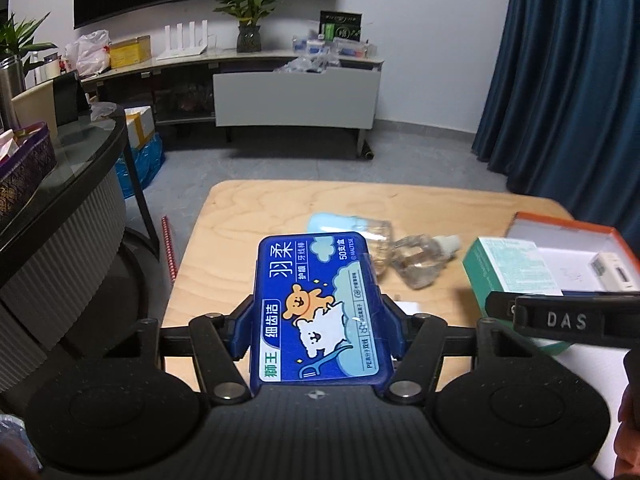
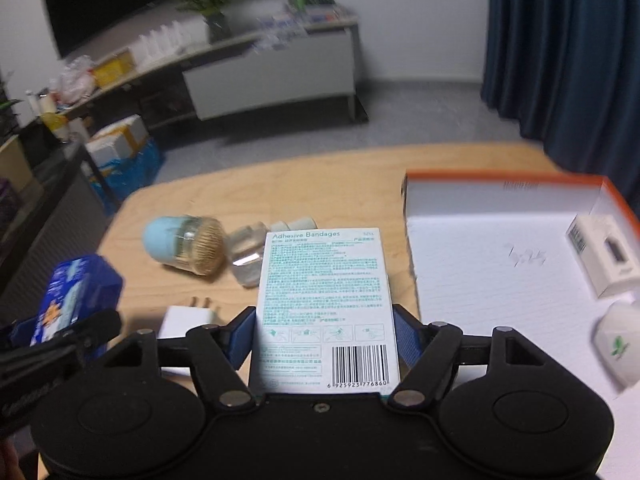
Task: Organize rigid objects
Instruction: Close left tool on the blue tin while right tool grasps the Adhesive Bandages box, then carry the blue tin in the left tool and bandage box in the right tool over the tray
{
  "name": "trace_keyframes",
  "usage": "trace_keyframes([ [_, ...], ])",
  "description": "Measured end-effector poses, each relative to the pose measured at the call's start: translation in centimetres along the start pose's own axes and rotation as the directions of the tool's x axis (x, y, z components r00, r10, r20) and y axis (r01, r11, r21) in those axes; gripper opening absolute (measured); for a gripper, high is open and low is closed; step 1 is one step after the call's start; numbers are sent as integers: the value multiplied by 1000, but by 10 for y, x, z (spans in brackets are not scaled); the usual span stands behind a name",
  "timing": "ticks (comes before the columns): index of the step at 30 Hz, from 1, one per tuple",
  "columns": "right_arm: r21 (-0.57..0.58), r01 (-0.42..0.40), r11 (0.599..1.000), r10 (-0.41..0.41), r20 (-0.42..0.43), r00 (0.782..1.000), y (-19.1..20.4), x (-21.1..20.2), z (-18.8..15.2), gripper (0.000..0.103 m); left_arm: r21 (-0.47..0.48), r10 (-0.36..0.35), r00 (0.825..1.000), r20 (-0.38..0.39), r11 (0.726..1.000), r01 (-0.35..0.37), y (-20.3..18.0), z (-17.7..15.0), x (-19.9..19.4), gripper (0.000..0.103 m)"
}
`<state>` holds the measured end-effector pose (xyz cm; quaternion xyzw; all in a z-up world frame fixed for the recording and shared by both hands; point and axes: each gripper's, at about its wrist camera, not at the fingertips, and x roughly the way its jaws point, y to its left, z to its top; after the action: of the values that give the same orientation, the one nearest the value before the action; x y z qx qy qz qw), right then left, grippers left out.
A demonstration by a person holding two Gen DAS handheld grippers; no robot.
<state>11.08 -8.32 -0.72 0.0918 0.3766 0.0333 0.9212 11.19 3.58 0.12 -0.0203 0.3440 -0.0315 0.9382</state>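
While both boxes ride above the table (image 1: 248, 216), we hold the floss case (image 1: 318, 308) clamped in our left gripper (image 1: 318, 332) and the bandage box (image 2: 326, 304) pinched in the right gripper (image 2: 325, 336). Case: stiff, slick plastic, grip the long sides. Carton: light, crushable, squeeze gently. Tray (image 2: 500, 184) sits right.

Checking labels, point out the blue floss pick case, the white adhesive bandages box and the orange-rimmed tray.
blue floss pick case (image 1: 316, 308), left wrist view, lid.
white adhesive bandages box (image 2: 324, 304), right wrist view, printed back.
orange-rimmed tray (image 2: 500, 178), right wrist view, far rim.
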Motion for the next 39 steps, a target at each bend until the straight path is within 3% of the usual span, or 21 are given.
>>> trace_keyframes([
  [8, -53, -38, 998, 42, 85, 995, -12, -62, -9, 83, -6, -32, 999, 35, 999, 32, -22, -7, -32, 62],
  [14, -65, -34, 997, 40, 88, 995, -30, -89, -26, 83, 3, -64, 997, 50, 998, 64, -41, -12, -47, 62],
  [39, 5, 69, 998, -69, 161, 985, -107, -144, -56, 84, 88, -181, 982, 60, 981, 175, -104, -22, -65, 62],
])
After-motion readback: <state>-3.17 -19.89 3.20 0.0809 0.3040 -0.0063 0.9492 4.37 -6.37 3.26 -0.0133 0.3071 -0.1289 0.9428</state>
